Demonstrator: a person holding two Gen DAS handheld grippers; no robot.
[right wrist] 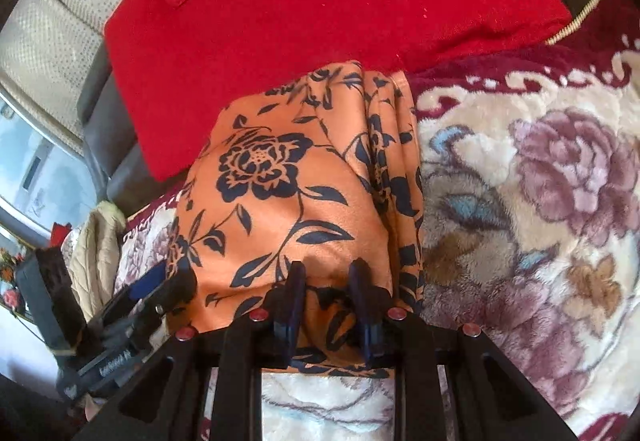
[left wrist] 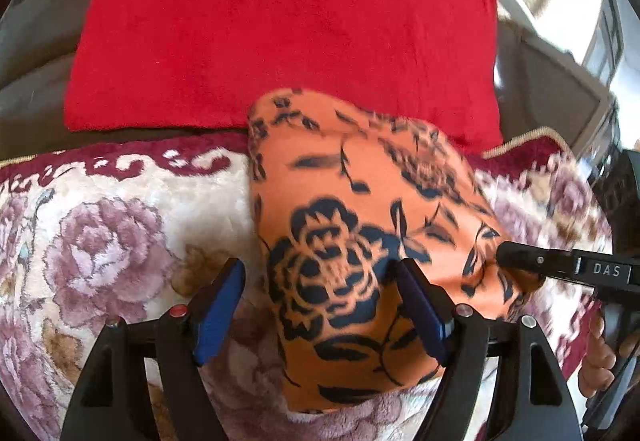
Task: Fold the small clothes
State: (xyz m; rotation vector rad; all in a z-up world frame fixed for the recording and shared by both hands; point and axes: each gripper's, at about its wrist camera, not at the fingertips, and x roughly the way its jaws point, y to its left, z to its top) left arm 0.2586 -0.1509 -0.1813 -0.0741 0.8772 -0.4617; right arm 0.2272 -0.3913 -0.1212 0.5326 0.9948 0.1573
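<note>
An orange cloth with black flowers lies folded on a flowered plush blanket; it also shows in the right wrist view. My left gripper is open, its blue-padded fingers astride the cloth's near left edge. My right gripper is shut on a bunch of the cloth's near edge. In the left wrist view the right gripper's tip pinches the cloth's right corner. In the right wrist view the left gripper sits at the cloth's left edge.
A red folded garment lies just beyond the orange cloth, also in the right wrist view. A dark sofa back rises behind. The blanket spreads to the right. A beige cloth hangs at far left.
</note>
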